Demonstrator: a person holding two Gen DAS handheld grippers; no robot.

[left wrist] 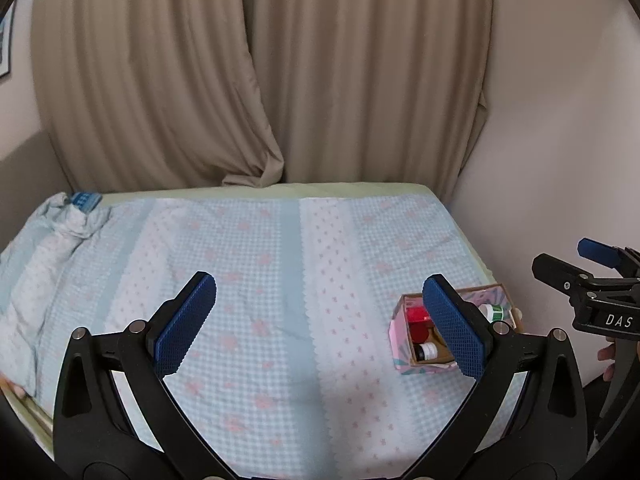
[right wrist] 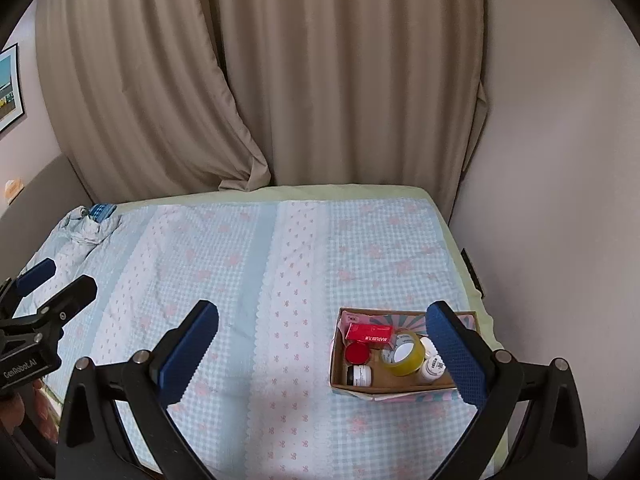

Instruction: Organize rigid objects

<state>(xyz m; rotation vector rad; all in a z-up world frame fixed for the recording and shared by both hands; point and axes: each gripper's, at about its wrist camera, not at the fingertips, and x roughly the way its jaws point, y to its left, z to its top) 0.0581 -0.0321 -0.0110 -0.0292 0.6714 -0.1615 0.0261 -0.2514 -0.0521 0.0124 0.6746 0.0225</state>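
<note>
Only rightward: tape roll (right wrist: 403,354) unobscured.

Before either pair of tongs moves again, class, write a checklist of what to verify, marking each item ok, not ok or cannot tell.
1. Left tongs open and holding nothing: ok.
2. Right tongs open and holding nothing: ok.
3. Cardboard box upright on the bed: ok.
4. Red carton, tape roll, red lid, white bottle and dark jar inside the box: ok.
5. Blue object on the crumpled cloth, whether it needs sorting: cannot tell.
</note>
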